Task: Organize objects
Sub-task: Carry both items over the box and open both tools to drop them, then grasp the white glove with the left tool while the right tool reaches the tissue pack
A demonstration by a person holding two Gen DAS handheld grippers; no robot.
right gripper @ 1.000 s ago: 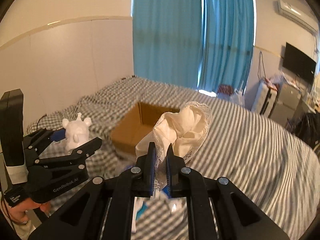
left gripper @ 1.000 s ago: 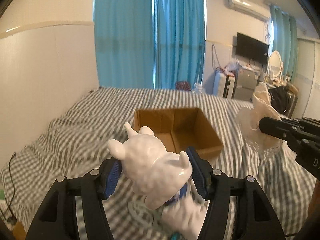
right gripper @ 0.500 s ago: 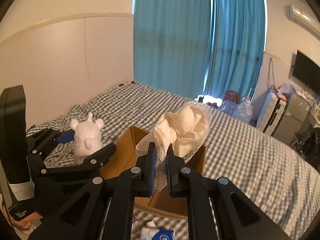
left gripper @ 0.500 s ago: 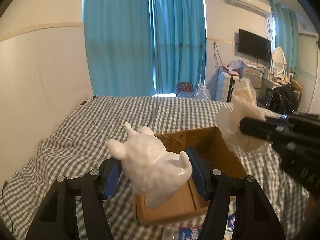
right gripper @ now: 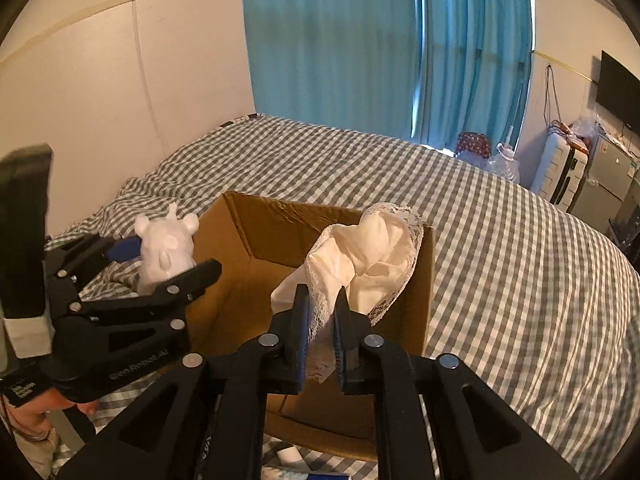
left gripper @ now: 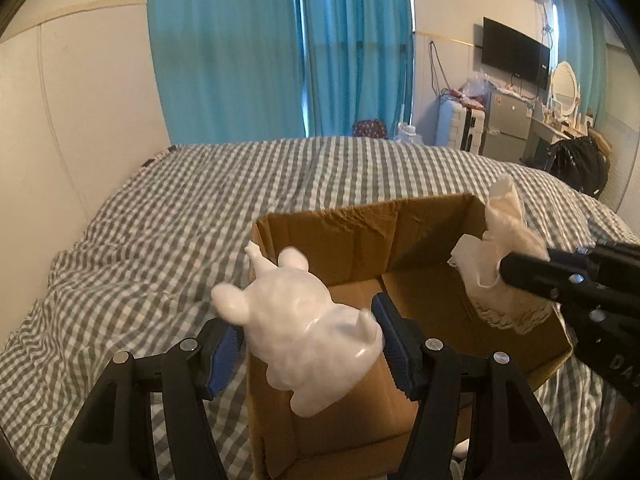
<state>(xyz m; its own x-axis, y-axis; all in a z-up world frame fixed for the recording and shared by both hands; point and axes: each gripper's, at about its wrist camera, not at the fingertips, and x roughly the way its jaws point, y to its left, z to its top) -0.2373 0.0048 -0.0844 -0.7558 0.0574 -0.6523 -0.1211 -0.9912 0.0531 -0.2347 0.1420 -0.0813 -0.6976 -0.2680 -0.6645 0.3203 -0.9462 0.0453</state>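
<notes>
On the bed: an open brown cardboard box [left gripper: 420, 240] sits on the grey-and-white checked bedcover [left gripper: 180, 208], its top flaps folded away.
Left hand-held gripper [left gripper: 308, 344]: clenched on a glossy white animal figurine with rounded ears [left gripper: 304, 320]; the blue pads press its two sides.
Figurine's place: held over the box's near left corner, tilted, ears pointing away from the camera; from the right wrist view it [right gripper: 166, 250] shows just beside the box's left wall [right gripper: 208, 240].
Right hand-held gripper [right gripper: 320, 320]: its jaws have just been opening a little, with a cream cloth edged in white lace [right gripper: 372, 256] between them; the narrow gap is filled by the lace and the pads appear to press on it.
Cloth's place: bunched above the fingertips, over the right side of the box's opening; in the left wrist view it [left gripper: 500, 252] hangs at the box's right wall.
Background: turquoise curtains [left gripper: 280, 48], a wall-mounted black television [left gripper: 514, 56], a white wall panel [right gripper: 120, 80].
Person: part of a hand [right gripper: 36, 412] under the left gripper's body.
</notes>
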